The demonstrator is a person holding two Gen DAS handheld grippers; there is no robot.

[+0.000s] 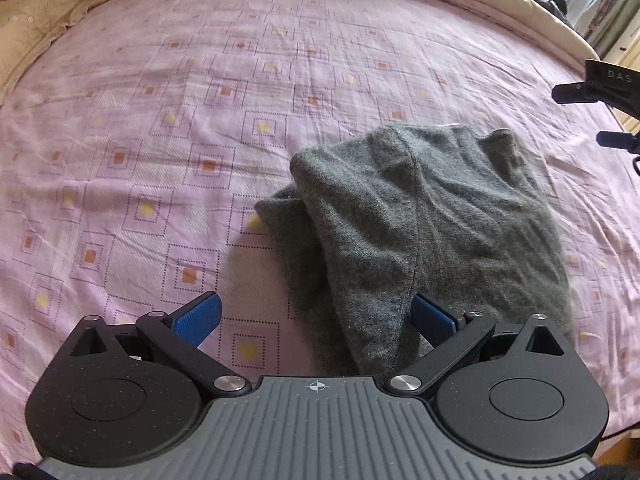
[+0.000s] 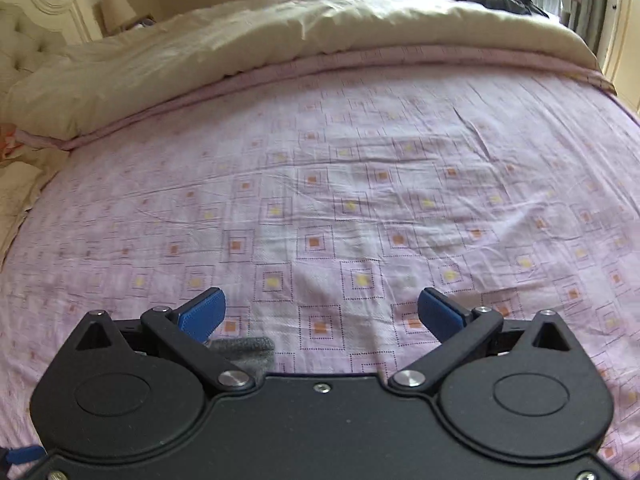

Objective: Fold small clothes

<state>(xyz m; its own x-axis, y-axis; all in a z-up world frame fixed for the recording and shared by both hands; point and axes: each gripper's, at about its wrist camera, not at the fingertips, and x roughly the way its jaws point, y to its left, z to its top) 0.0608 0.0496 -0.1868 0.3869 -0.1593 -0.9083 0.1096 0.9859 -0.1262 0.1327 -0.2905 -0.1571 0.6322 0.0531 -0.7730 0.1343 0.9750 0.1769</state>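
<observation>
Pink patterned bedsheet (image 1: 160, 140) covers a bed with a cream duvet (image 2: 240, 40) bunched along its far edge. We hold our left gripper (image 1: 316, 316), jaws spread wide and pinching nothing, low over the near end of a rumpled grey knitted garment (image 1: 420, 220); its long axis runs away towards the far right. Our right gripper (image 2: 320, 316), jaws also spread, sees only a grey scrap beneath its left finger, so we judge the left nearer
</observation>
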